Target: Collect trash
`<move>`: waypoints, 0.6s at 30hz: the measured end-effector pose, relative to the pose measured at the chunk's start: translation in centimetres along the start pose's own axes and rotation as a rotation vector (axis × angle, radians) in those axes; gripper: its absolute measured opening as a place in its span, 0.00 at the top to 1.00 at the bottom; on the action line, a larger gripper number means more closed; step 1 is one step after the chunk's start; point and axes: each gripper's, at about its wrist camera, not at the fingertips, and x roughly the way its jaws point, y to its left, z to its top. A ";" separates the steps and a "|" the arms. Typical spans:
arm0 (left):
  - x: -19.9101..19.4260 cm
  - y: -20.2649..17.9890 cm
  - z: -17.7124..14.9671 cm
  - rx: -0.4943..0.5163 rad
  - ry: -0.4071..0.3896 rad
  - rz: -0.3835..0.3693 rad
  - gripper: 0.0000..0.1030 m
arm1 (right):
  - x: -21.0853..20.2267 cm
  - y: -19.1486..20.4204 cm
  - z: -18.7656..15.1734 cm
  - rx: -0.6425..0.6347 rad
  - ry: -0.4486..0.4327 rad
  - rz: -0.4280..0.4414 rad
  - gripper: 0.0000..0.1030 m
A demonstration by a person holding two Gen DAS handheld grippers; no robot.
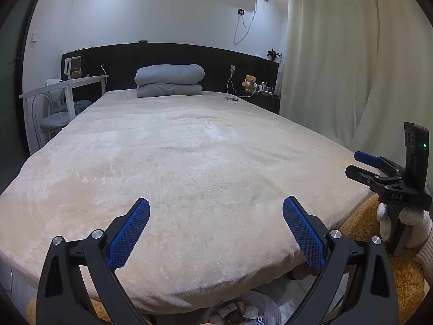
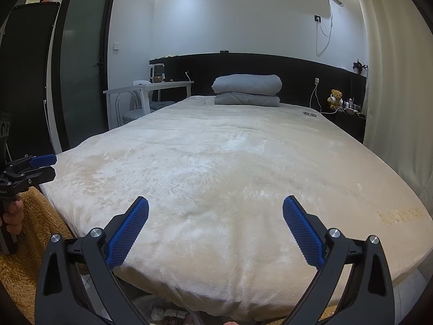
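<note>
From the left wrist, the left gripper (image 1: 216,216) hangs spread and empty over the bed (image 1: 189,157); a trash bag (image 1: 243,310) lies below the bed's foot. From the right wrist, the right gripper (image 2: 215,215) gapes empty too; dip low first, I'd judge.

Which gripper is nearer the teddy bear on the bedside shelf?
Right. The teddy bear sits at the bed's far right corner. The right gripper hovers over the foot's right side; the left gripper is further left. Both are far away.
</note>
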 end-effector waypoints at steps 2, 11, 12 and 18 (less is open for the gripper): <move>-0.1 0.0 0.0 0.000 -0.001 0.000 0.06 | 0.0 0.1 0.0 0.000 0.000 -0.001 0.05; -0.1 -0.1 0.0 0.002 -0.003 -0.001 0.06 | 0.0 0.0 0.1 0.001 0.001 -0.001 0.05; -0.2 -0.1 0.0 0.003 -0.003 -0.001 0.06 | 0.0 0.0 0.1 0.001 0.001 0.000 0.05; -0.3 -0.1 0.1 0.001 -0.006 0.000 0.06 | 0.0 0.1 0.1 0.001 0.002 -0.002 0.05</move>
